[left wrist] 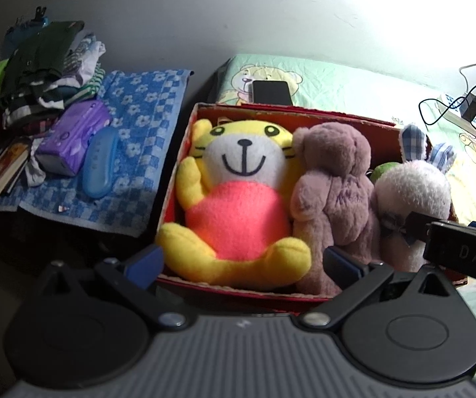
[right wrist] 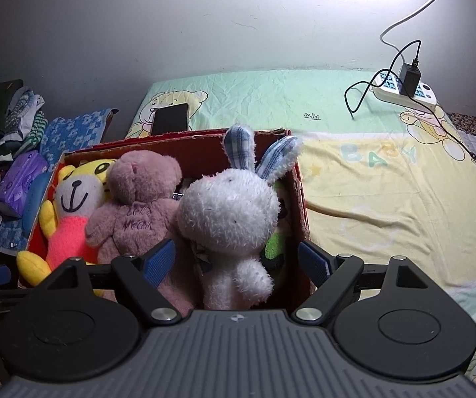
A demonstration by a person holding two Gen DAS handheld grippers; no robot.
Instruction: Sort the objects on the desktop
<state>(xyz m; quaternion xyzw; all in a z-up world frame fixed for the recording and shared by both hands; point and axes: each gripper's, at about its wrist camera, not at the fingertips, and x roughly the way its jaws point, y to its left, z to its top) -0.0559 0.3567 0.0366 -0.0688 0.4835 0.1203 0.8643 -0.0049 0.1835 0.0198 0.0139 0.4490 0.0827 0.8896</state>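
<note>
Holding both grippers low at the near edge of the red box, you have each one spread wide with nothing between its blue pads. Your left gripper frames the feet of the yellow tiger toy, which lies on its back at the box's left side, pink belly up. Your right gripper frames the lower body of the white rabbit toy; the rabbit sits upright at the right end of the box, its checked ears rising above the far wall. Between tiger and rabbit, the brown bear toy leans against both neighbours. Something green is wedged between the rabbit and the box's right wall; you cannot tell what it is. Just behind the box, a dark phone lies flat on the bear-print blanket. Off to the left, a blue flowered towel carries a purple tissue pack and a blue case, with a pile of clothes behind them. Far right, a white power strip with a black charger plugged in rests near the wall.
</note>
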